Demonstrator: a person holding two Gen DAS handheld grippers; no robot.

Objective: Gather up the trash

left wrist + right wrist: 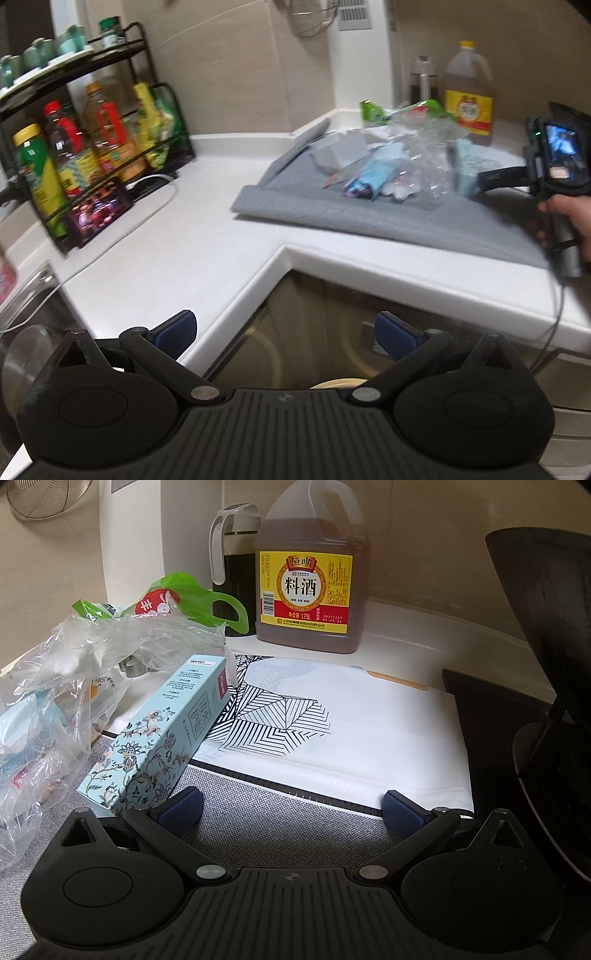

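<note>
— While the left gripper [284, 330] hangs off the white worktop [177, 254], jaws apart and empty, where is the trash?
— Crumpled clear plastic wrappers [417, 158] heap on the grey mat [369, 218].
— Right view?
— Right gripper [291, 806] spread, empty, beside the pale blue floral carton [159, 734], likely staged for pickup.

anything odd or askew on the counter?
Yes: the floral box lies tilted, propped against the crumpled clear plastic on the grey mat. The mat's far-left edge is rolled up. No spill is visible.
</note>
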